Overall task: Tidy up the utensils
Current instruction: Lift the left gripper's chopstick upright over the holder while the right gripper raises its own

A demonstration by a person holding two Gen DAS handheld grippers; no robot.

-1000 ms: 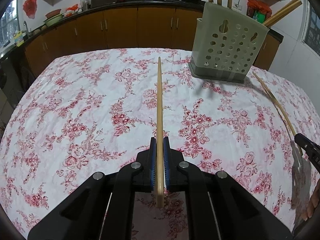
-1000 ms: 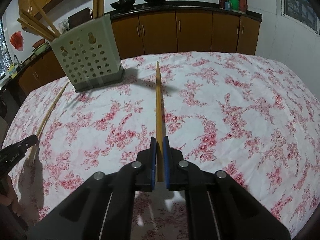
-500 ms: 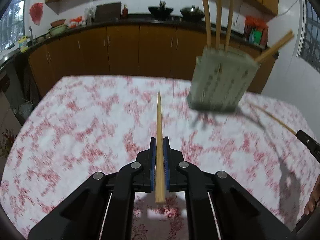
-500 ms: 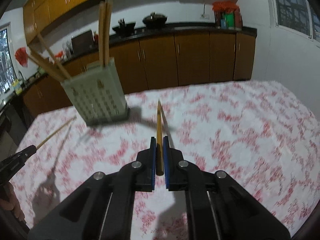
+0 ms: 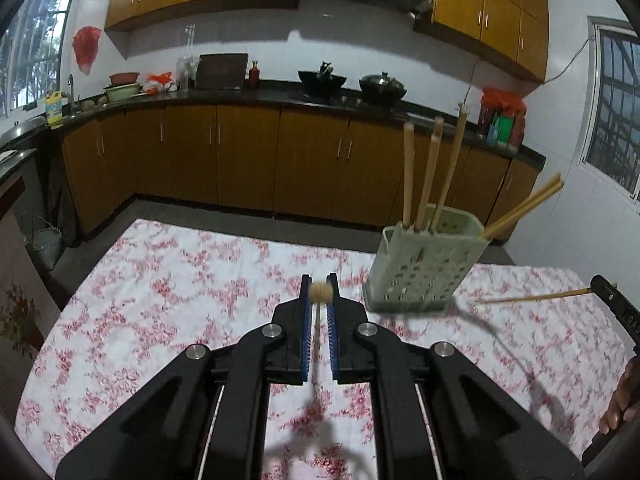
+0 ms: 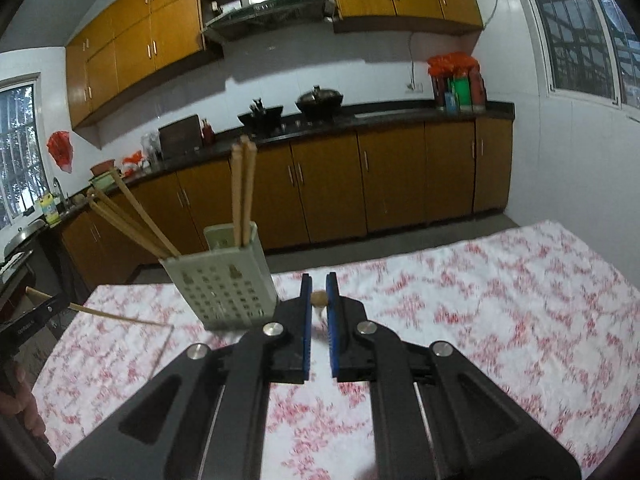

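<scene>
I see only the blunt end of the chopstick (image 5: 320, 292) in my left tongs (image 5: 319, 289); its shaft runs away from the lens and is mostly hidden between the blue pads, which are clenched on it. My right tongs (image 6: 319, 289) show the same thing: a round tip of a second chopstick (image 6: 319, 298) pinched between the pads, the rest out of sight, and the floral cloth (image 6: 500, 300) there is blurred.

Landmark: the pale green perforated holder (image 5: 424, 270) standing on the cloth. From the left camera I count three chopsticks upright in its far-left part and two leaning out over its right rim, so five inside. From the right camera I make out two upright sticks and what look like three leaning to the left, though they overlap and the count there is unsure.

Each camera catches what its own view hides. The left one shows the right-hand chopstick full length, lifted above the cloth to the right of the holder, with the tongs cut off at the frame edge. The right one shows my left-hand chopstick sideways to the left of the holder, its tip near the holder's base.
</scene>
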